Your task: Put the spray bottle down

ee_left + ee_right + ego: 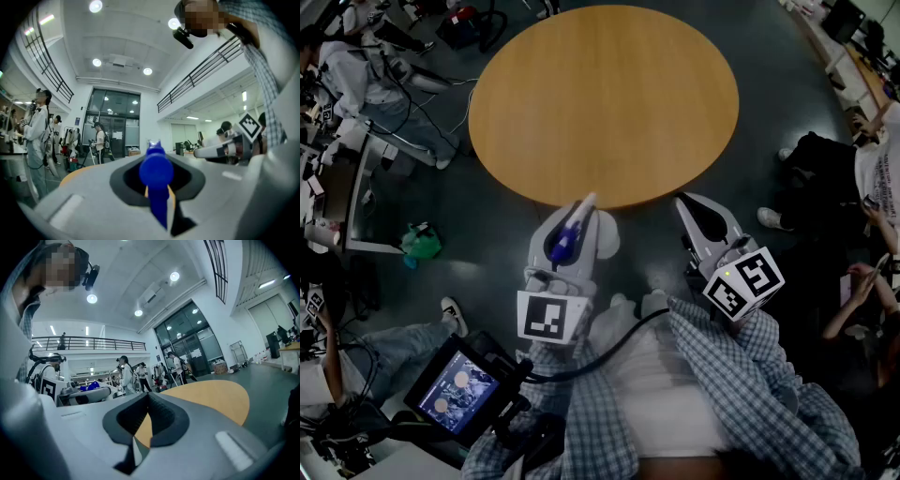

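The person stands just short of the round wooden counter [609, 94], a gripper held level in each hand and both aimed towards it. The left gripper [578, 214] has its fingers [84, 192] clamped on the spray bottle [563, 242]. The blue body sits squeezed between them, and the pale nozzle end pokes out past the fingertips to about the near rim of the counter. The bottle lies along the gripper, up in the air over the dark floor [487, 234] and not resting on the wood. From the left gripper's own view the blue plastic fills the gap between the dark pads. The right gripper [686, 208] is off to the side, well apart from the bottle. Its fingers [201, 427] are brought together at the tips with nothing between them; only the counter's top shows through the notch behind the tips. Each gripper carries its marker cube [553, 317] at the back, close to the person's checked shirt [750, 375]. A small lit screen [457, 386] hangs by the person's left side. Other people stand and sit around the edges of the hall, and a green object [420, 242] lies on the floor left of the counter.
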A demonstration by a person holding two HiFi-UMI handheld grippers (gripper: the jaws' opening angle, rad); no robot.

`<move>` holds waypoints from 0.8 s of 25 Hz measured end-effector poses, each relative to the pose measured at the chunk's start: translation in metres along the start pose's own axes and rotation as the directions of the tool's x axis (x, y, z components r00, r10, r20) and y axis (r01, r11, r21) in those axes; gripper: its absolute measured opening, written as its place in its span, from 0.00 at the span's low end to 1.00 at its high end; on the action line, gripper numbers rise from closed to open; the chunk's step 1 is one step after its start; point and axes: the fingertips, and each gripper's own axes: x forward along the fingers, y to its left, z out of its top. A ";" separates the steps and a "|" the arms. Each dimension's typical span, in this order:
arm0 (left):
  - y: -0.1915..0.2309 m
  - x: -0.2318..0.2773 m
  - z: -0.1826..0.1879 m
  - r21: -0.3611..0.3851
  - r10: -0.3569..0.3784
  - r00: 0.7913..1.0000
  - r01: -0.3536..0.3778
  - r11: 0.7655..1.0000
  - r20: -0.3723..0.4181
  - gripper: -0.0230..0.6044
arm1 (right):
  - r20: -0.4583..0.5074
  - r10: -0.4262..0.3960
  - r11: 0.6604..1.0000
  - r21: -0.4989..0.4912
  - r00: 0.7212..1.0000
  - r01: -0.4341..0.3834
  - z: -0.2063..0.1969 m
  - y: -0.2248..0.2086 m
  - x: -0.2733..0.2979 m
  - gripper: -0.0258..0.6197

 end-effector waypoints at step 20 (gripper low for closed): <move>-0.004 -0.001 -0.002 0.002 0.011 1.000 -0.011 1.000 0.003 0.15 | 0.010 0.002 1.000 -0.002 1.000 -0.002 -0.003 -0.001 -0.006 0.05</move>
